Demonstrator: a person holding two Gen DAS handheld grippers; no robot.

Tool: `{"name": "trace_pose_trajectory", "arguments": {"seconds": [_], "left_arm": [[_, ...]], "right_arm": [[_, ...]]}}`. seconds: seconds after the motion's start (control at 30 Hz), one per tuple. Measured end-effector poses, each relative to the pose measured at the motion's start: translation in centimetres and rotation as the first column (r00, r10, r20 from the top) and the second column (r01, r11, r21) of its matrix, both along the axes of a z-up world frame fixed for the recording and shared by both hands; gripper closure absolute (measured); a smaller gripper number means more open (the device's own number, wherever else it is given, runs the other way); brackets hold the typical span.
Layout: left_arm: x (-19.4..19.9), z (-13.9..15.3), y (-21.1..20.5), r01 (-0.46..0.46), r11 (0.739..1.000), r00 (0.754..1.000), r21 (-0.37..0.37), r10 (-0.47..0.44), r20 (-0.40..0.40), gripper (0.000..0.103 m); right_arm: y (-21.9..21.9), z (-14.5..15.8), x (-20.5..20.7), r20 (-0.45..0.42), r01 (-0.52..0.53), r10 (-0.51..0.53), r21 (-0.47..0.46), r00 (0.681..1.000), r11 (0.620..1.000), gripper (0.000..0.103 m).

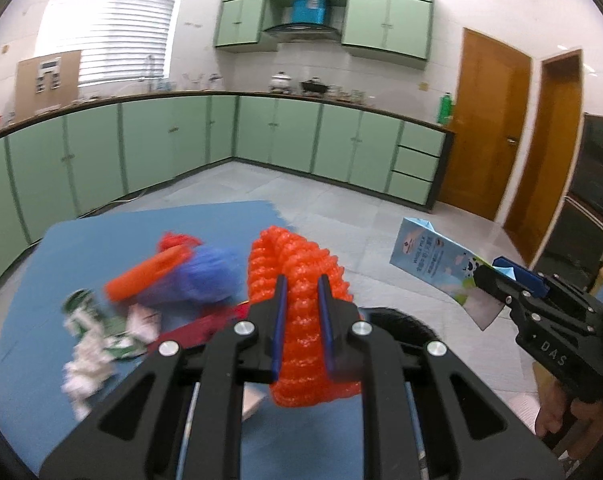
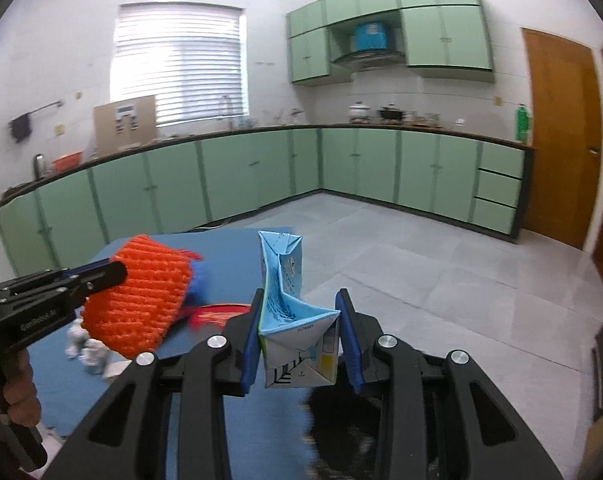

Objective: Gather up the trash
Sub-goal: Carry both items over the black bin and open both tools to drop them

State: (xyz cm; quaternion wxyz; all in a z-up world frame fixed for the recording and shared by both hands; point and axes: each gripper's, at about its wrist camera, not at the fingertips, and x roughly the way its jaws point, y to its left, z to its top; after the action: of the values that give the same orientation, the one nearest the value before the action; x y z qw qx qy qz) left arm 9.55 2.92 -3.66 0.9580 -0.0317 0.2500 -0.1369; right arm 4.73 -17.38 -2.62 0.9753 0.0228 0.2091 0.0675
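your left gripper [image 1: 301,300] is pinched tight on the orange foam net [image 1: 297,280], pads biting its mid-section; its long axis runs fwd along the fingers, tip sticking up past them, tail hanging below. your right gripper [image 2: 299,320] is clamped on the milk carton [image 2: 289,300] at its folded base end, carton's long axis pointing up and away from the fingers, gable top furthest out. both items are lifted clear of the blue mat [image 1: 101,240].

what the next move turns on, imo: a black, dark-rimmed thing [image 2: 341,420] sits just below and behind the right gripper, prob the bin but can't tell. right hand looks nearer, so carton likely drops 1st.

net = soft, springy, open mesh, squashes. carton = stiff glossy card, creased, likely empty. left on mat: blue net [image 1: 213,276], crumpled white paper [image 1: 89,364], green-white wrapper [image 1: 81,304], red packet [image 2: 217,314].
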Motion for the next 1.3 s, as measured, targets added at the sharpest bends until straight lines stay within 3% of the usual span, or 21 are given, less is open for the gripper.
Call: {"name": "trace_pose_trajectory", "arguments": {"seconds": [0.37, 0.63, 0.73, 0.77, 0.8, 0.87, 0.97, 1.03, 1.1, 1.3], "left_arm": [[5.2, -2.3, -11.0, 0.174, 0.985, 0.985, -0.022, -0.174, -0.003, 0.089], [9.5, -6.1, -16.7, 0.225, 0.974, 0.97, -0.009, -0.225, -0.088, 0.088], [10.6, -7.5, -17.7, 0.232, 0.973, 0.964, -0.006, -0.231, -0.129, 0.082], [11.2, -7.8, -17.9, 0.241, 0.971, 0.96, -0.008, -0.24, -0.143, 0.078], [11.5, -8.1, -18.1, 0.244, 0.97, 0.958, -0.011, -0.243, -0.152, 0.074], [11.8, -8.1, -17.6, 0.236, 0.971, 0.96, -0.024, -0.237, -0.151, 0.056], [11.9, -7.6, -16.4, 0.214, 0.977, 0.968, -0.025, -0.215, -0.133, 0.052], [11.6, -6.9, -15.2, 0.193, 0.981, 0.974, -0.019, -0.194, -0.114, 0.049], [10.9, -5.9, -13.9, 0.16, 0.987, 0.983, -0.01, -0.16, -0.085, 0.042], [7.6, -3.4, -8.0, 0.032, 0.999, 0.999, 0.029, -0.031, -0.023, 0.038]], "right_arm": [[-9.5, -2.2, 2.0, -0.056, 0.197, -0.196, 0.016, 0.979, 0.98, 0.069], [-13.4, -6.2, 4.5, -0.15, 0.254, -0.247, 0.028, 0.957, 0.967, 0.068], [-14.3, -8.1, 6.0, -0.214, 0.259, -0.248, 0.025, 0.945, 0.966, 0.067], [-14.6, -8.5, 6.4, -0.228, 0.264, -0.253, 0.02, 0.94, 0.964, 0.064], [-14.9, -8.8, 6.4, -0.232, 0.269, -0.258, 0.018, 0.938, 0.963, 0.053], [-15.4, -9.3, 6.4, -0.234, 0.287, -0.276, 0.014, 0.932, 0.958, 0.048], [-15.8, -9.5, 6.0, -0.23, 0.307, -0.297, 0.012, 0.927, 0.952, 0.04], [-15.6, -9.2, 5.2, -0.208, 0.33, -0.322, 0.003, 0.924, 0.944, 0.019], [-14.9, -8.5, 4.5, -0.166, 0.361, -0.358, -0.012, 0.919, 0.932, 0.006], [-11.7, -6.0, 3.5, -0.097, 0.308, -0.305, 0.018, 0.947, 0.951, 0.006]]}}
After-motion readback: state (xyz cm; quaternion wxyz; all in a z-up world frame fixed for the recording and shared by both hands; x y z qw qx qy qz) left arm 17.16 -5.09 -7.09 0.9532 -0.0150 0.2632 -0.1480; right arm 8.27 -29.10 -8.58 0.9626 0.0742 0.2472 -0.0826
